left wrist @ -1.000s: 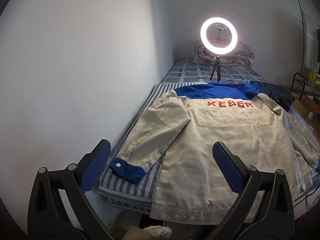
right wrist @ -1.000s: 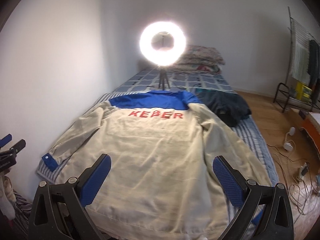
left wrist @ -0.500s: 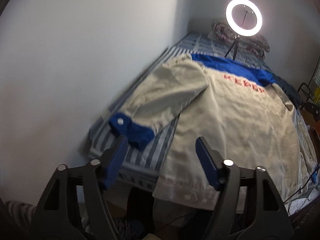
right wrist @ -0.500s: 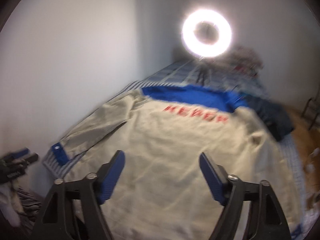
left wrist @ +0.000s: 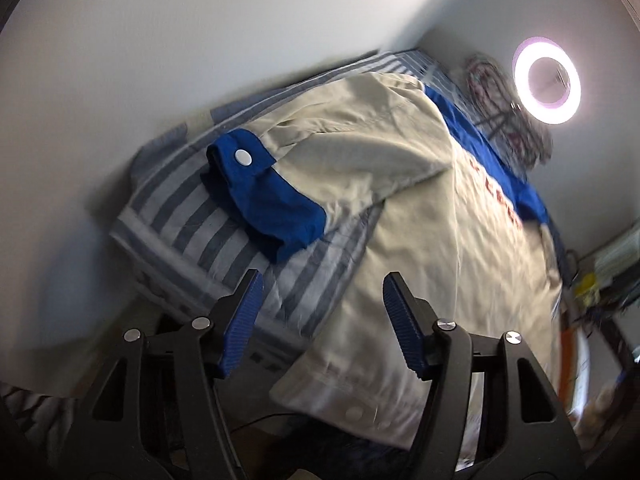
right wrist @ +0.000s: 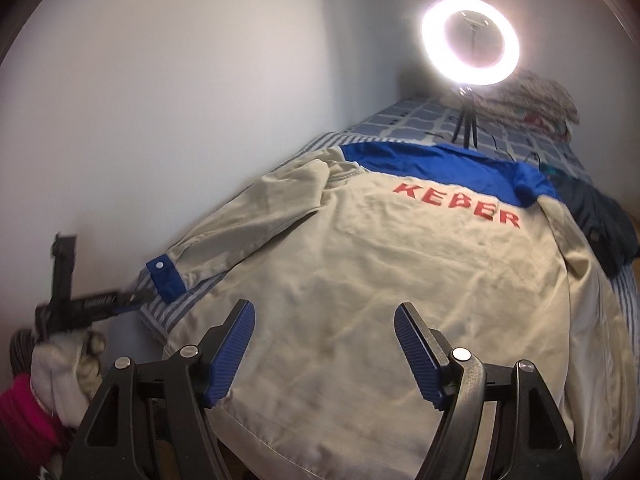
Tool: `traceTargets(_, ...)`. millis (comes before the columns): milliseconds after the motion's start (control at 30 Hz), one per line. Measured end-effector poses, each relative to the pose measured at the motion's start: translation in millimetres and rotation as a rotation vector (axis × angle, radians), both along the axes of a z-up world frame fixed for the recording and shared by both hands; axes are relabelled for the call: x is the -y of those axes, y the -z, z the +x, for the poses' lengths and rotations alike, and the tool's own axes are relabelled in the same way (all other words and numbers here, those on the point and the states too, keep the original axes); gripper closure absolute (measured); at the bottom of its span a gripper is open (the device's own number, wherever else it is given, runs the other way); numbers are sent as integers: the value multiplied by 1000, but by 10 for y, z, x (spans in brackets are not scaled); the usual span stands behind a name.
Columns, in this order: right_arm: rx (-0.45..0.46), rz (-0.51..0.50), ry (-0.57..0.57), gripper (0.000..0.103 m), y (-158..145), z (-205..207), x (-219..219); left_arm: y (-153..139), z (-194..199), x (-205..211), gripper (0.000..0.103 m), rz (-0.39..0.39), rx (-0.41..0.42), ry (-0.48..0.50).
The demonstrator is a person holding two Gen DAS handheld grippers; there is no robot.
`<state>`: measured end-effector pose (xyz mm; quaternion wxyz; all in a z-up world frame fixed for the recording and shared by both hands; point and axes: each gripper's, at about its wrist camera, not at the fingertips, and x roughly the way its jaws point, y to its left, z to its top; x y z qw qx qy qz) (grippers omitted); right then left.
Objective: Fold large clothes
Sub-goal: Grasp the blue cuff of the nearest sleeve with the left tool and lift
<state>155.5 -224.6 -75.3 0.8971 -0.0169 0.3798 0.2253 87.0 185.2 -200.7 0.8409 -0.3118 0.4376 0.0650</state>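
White walls meet in a corner behind a bed [right wrist: 404,120] covered in blue-and-white striped and checked sheets. On it we see a beige jacket [right wrist: 380,272] spread back-side up, filling most of the near half of the mattress. It has a blue yoke across the shoulders, red letters reading KEBER beneath it, and blue cuffs. Its hem hangs over the near edge of the bed, with snap buttons showing along the band. One sleeve [left wrist: 360,152] lies angled along the wall side, its cuff [left wrist: 264,196] resting on bare striped sheet just short of the bed's corner. A dark garment [right wrist: 600,232] lies at the far side, touching the jacket's shoulder. A lit ring light [right wrist: 470,42] stands on a small tripod beyond the collar, before a patterned pillow [right wrist: 536,98]. Our left gripper [left wrist: 320,320] hovers above the sheet between cuff and hem, jaws apart, having just been closing, with nothing between them. Our right gripper [right wrist: 324,344] hangs over the jacket's lower back, released and empty, having narrowed too. Open floor shows beyond the bed's far side.
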Motion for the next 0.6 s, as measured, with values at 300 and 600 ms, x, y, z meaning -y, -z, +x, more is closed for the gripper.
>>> traceTargets(300,38,-33,19,28,-71,-90,6,393,360,-377,38,-174,-53,-108)
traceTargets(600,43,-46,29,28,-94,-165,65,377,551,-526,75,-87,-36,-169)
